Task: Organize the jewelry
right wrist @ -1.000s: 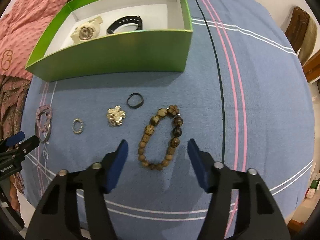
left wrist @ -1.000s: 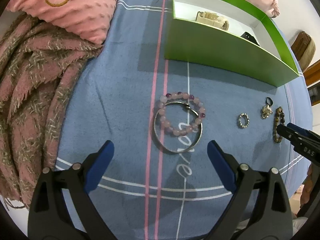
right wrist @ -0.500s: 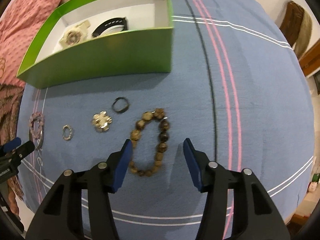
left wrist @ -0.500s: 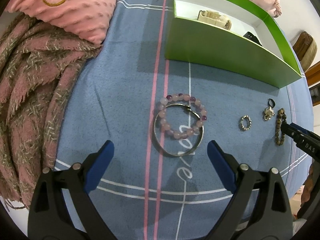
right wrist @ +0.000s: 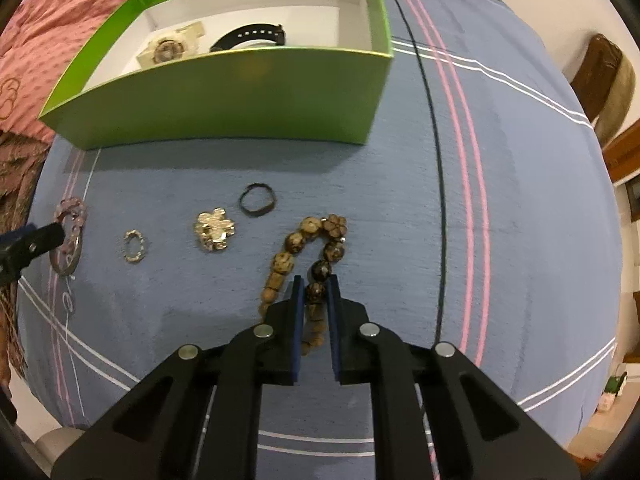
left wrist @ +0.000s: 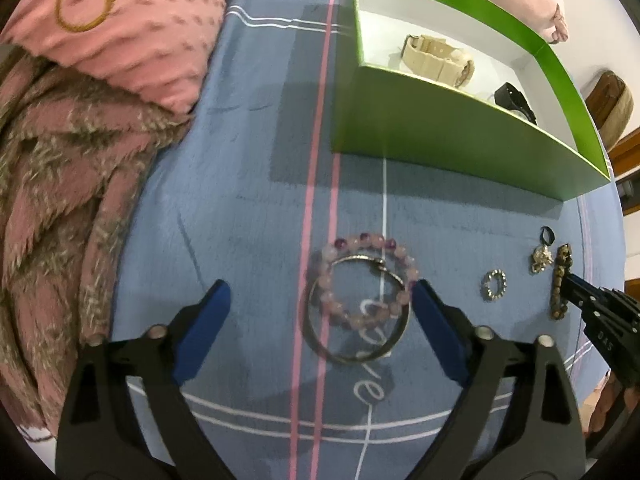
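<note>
My right gripper [right wrist: 314, 286] is shut on the right strand of the brown bead bracelet [right wrist: 304, 256], which lies on the blue bedspread; it also shows in the left wrist view [left wrist: 560, 280]. My left gripper [left wrist: 320, 292] is open and hovers over the pink bead bracelet [left wrist: 332, 280] and the silver bangle [left wrist: 356, 354] overlapping it. A small silver ring [right wrist: 134, 246], a gold flower brooch [right wrist: 214, 228] and a black ring [right wrist: 258, 200] lie in a row between them. The green box [right wrist: 224, 108] behind holds a cream watch [right wrist: 168, 46] and a black watch [right wrist: 248, 34].
A pink cushion [left wrist: 132, 20] and a pink-brown fringed blanket [left wrist: 52, 184] lie to the left of the box. The bed's edge falls away at the right, with a brown object [right wrist: 600, 80] by the wall.
My right gripper moved down onto the brown bead bracelet and closed from open onto one strand. My left gripper came a little closer to the pink bracelet and stayed open.
</note>
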`<state>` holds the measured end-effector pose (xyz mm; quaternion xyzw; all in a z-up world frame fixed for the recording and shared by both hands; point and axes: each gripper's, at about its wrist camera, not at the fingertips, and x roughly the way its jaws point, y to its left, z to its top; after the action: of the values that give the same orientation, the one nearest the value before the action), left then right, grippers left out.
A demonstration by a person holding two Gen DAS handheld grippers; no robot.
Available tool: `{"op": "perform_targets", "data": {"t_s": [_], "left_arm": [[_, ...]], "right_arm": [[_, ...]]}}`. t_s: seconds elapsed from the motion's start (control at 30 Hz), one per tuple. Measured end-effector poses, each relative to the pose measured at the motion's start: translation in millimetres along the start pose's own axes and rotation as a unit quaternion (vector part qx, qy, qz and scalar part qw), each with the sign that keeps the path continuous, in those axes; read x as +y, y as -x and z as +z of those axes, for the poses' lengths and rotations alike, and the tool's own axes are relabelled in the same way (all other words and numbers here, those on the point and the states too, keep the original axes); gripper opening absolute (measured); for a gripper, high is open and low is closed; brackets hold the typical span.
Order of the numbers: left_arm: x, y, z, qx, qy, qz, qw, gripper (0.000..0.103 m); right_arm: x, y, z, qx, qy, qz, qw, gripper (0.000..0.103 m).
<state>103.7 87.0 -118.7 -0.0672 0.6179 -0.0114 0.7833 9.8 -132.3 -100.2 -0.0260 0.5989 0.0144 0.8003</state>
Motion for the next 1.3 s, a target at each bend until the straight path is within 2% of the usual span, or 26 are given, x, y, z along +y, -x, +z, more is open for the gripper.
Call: {"op": "perform_targets", "data": {"t_s": [0.1, 0.23, 0.4, 0.5, 0.63, 0.7, 0.83, 1.2, 1.3], "left_arm": [[-3.8, -1.8, 2.2, -0.002, 0.0, -0.015, 0.9999, 0.076], [-6.7, -2.3, 7.2, -0.004, -0.009, -0.012, 0.9999, 0.059], [-10.1, 1.0, 5.1, -0.003, -0.023, -0.022, 0.9995, 0.048], [-9.7, 1.5, 3.8, -0.003, -0.02, -0.031, 0.9993, 0.037], [-1.1, 1.2, 0.9, -0.002, -0.008, -0.04, 0.9992, 0.016], [9.8, 5.8, -10.0, -0.004, -0.002, -0.049, 0.9988, 0.013], [9.0, 6.9, -12.3, -0.009, -0.016, -0.038, 0.9991, 0.011], [-26.9, -1.0, -3.8, -0.014, -0.051, 0.009, 0.9986, 0.014], [-31.4, -2.3, -3.1, -0.016, -0.051, 0.016, 0.9985, 0.01]], "right_arm": [[-3.5, -0.8, 1.1, -0.001, -0.001, 0.004, 1.0, 0.012], [-3.2, 1.1, 2.3, -0.002, -0.003, 0.004, 1.0, 0.012], [-9.7, 0.2, -1.8, -0.003, -0.004, 0.005, 1.0, 0.012], [-10.3, 0.6, -1.2, -0.004, -0.003, 0.005, 1.0, 0.012], [-11.2, 1.1, 0.4, -0.003, -0.004, 0.006, 1.0, 0.012], [-11.4, 1.6, 0.8, -0.003, -0.004, 0.005, 1.0, 0.012], [-13.2, 1.6, 2.2, -0.004, -0.003, 0.005, 1.0, 0.012], [-10.5, -0.2, 1.2, -0.004, 0.0, 0.002, 1.0, 0.012], [-10.3, 1.3, 0.8, -0.005, -0.001, 0.004, 1.0, 0.012]]}}
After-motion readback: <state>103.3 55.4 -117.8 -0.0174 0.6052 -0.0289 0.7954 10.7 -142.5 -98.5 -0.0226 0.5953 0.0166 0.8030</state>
